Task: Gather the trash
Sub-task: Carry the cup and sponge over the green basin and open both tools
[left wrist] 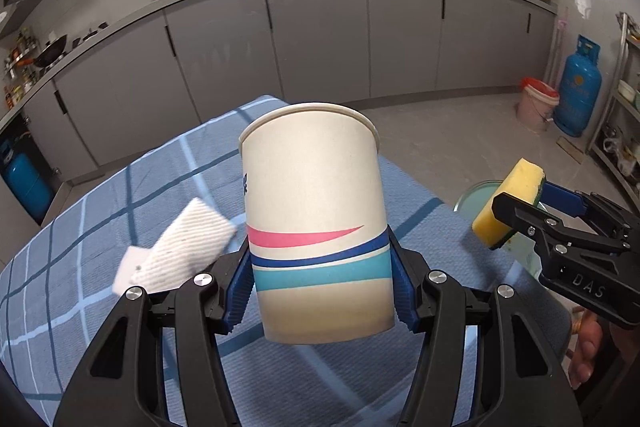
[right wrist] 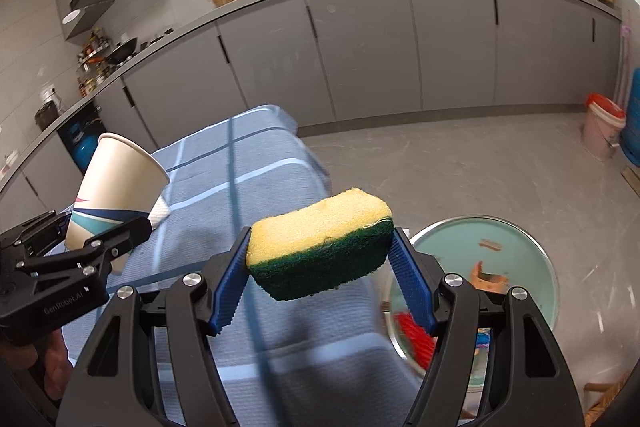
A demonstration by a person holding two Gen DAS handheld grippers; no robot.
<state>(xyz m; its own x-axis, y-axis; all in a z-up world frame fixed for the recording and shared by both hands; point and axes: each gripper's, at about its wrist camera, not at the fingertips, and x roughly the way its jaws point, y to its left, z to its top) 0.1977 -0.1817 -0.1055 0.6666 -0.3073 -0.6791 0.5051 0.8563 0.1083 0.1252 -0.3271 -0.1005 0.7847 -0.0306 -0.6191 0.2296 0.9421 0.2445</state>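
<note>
"GenRobot.AI" left gripper (right wrist: 102, 247) jaws pinch paper cup (left wrist: 316, 227); "DAS" right gripper (right wrist: 320, 267) jaws pinch sponge (right wrist: 320, 243).

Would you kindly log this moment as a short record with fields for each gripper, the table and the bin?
left gripper: shut on paper cup, held clear of the table
right gripper: shut on sponge, yellow side up
table: blue checked cloth; white tissue lies on it
bin: round, pale green, on the floor beside the table, some scraps inside
</note>
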